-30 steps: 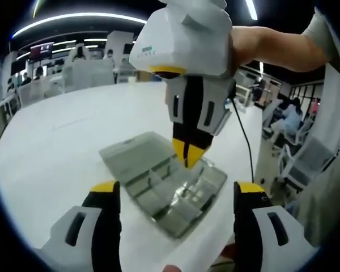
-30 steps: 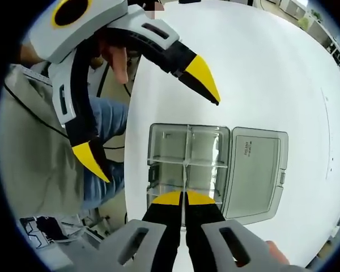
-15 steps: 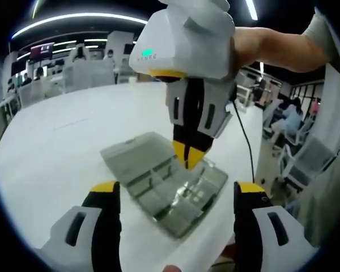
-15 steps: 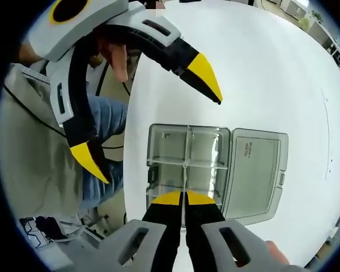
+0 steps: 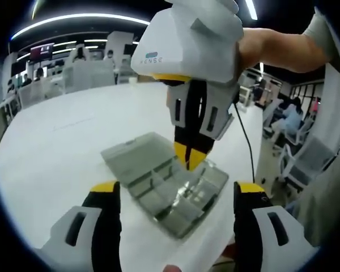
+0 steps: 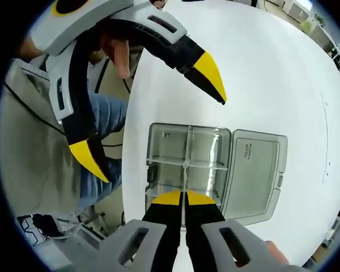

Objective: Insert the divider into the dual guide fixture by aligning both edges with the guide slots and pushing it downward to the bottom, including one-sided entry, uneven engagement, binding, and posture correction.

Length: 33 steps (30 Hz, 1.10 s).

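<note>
Left gripper (image 6: 158, 133): in the right gripper view it enters from the upper left, white and black with yellow-tipped jaws spread wide apart and nothing between them; one tip hangs off the table's near edge, the other over bare tabletop beyond the box. In the left gripper view its own two jaws stand far apart at the bottom (image 5: 178, 195).

Clear plastic compartment box (image 6: 187, 164): lies open on the round white table (image 6: 272, 73), close to the table's edge; its hinged lid (image 6: 254, 173) lies flat to the right of the tray. Seen also in the left gripper view (image 5: 164, 184).

Thin clear divider (image 6: 185, 170): stands upright along the tray's middle line, its lower end running between the right gripper's tips; whether it is seated to the bottom cannot be told.

Right gripper (image 6: 185, 198): yellow-tipped jaws pressed nearly together, clenched on the divider's edge. In the left gripper view it points straight down into the box (image 5: 188, 158), held by a bare forearm (image 5: 283, 48).
</note>
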Each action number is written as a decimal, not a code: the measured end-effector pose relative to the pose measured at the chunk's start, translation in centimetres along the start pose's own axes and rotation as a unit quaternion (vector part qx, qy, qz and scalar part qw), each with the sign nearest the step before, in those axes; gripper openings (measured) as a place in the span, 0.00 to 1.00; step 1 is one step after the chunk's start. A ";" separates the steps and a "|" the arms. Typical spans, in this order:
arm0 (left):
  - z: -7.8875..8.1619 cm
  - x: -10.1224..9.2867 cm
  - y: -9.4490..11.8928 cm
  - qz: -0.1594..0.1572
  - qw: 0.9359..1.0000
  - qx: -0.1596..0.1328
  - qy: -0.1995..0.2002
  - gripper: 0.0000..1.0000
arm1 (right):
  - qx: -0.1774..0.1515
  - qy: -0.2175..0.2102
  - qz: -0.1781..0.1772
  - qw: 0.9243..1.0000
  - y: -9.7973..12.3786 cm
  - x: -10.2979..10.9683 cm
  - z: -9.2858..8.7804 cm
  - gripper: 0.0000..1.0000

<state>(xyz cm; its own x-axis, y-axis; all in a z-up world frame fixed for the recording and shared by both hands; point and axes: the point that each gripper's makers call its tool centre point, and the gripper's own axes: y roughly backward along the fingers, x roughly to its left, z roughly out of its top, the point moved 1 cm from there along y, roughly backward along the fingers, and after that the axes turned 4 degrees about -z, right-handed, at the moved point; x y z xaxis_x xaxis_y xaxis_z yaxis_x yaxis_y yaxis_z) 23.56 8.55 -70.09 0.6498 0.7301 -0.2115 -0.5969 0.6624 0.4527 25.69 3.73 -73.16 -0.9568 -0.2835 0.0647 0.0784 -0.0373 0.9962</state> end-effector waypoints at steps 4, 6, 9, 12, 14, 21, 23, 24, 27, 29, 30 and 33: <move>0.0 0.0 0.0 0.001 1.000 0.000 0.000 0.80 | -0.003 -0.003 -0.001 1.000 0.0 0.1 0.2 0.00; -0.1 0.0 0.0 0.000 1.000 0.001 0.000 0.80 | -0.004 -0.003 0.001 1.000 -0.2 0.1 0.2 0.00; -0.1 0.0 0.1 0.001 1.000 0.001 0.001 0.80 | -0.003 -0.001 0.001 1.000 -0.5 0.1 0.2 0.00; -0.2 0.0 0.1 0.002 1.000 0.002 0.002 0.80 | -0.005 0.002 0.000 1.000 -0.7 0.1 0.3 0.00; -0.3 0.0 0.1 0.002 1.000 0.002 0.002 0.80 | -0.005 0.002 0.000 1.000 -1.0 0.0 0.2 0.00; -0.3 0.0 0.2 0.003 1.000 0.002 0.003 0.80 | -0.020 -0.001 -0.003 1.000 -1.6 -0.1 0.0 0.00; -0.3 0.0 0.2 0.003 1.000 0.001 0.004 0.80 | -0.025 -0.004 -0.004 1.000 -1.7 -0.1 0.0 0.00; -0.3 0.0 0.2 0.003 1.000 0.001 0.004 0.80 | -0.027 -0.006 -0.004 1.000 -1.8 0.0 0.0 0.00; -0.4 0.0 0.2 0.003 1.000 0.002 0.004 0.80 | -0.031 -0.009 -0.005 0.999 -2.0 0.1 0.0 0.00; -0.4 0.0 0.2 0.003 1.000 0.002 0.004 0.80 | -0.032 -0.012 -0.004 0.999 -2.3 0.1 0.0 0.00; -0.4 0.0 0.2 0.003 1.000 0.002 0.004 0.80 | -0.033 -0.011 -0.005 0.999 -2.4 0.1 0.0 0.00; -0.5 0.0 0.3 0.003 1.000 0.003 0.005 0.80 | -0.035 -0.012 -0.006 0.999 -2.6 0.2 0.0 0.00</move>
<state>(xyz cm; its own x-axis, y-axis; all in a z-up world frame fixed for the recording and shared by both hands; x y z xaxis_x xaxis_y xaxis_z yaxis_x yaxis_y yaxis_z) 23.16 8.78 -70.37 0.6418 0.7356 -0.2166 -0.5976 0.6568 0.4598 25.30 3.73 -75.79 -0.9644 -0.2590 0.0540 0.0846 -0.1083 0.9905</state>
